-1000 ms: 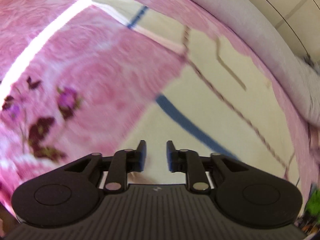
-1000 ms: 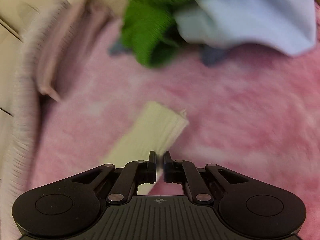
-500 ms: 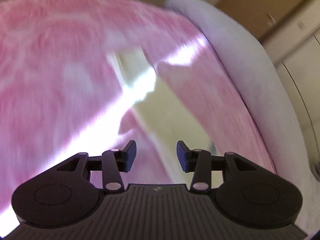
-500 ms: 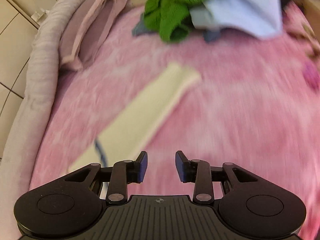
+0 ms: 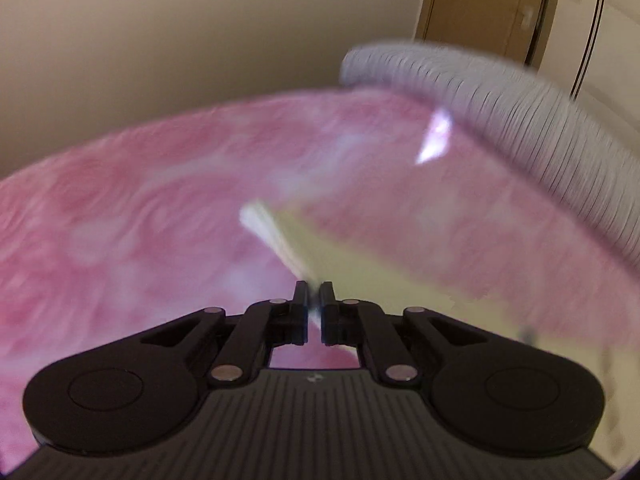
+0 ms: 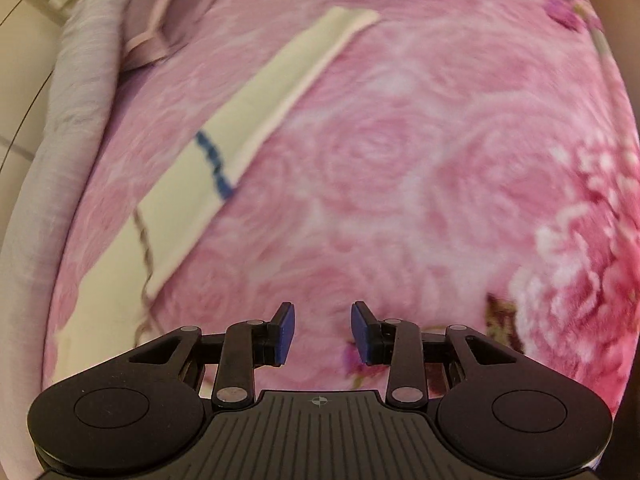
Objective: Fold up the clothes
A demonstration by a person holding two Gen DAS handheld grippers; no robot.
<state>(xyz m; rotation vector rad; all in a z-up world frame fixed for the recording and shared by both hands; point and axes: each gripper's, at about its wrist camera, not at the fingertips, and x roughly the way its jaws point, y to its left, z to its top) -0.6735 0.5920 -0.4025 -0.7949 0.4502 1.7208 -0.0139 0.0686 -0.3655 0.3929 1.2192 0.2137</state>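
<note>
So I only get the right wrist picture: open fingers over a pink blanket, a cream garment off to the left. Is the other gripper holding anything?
Observer: Yes. The left gripper has its fingers closed on the cream garment.
Operator: Which part of it?
Observer: An edge, as far as the blur allows. Most of the cloth spreads to the right of the fingers, over the pink blanket.
Operator: And what is beyond the bed on that side?
Observer: A plain beige wall, with a wooden door at the far right.
</note>
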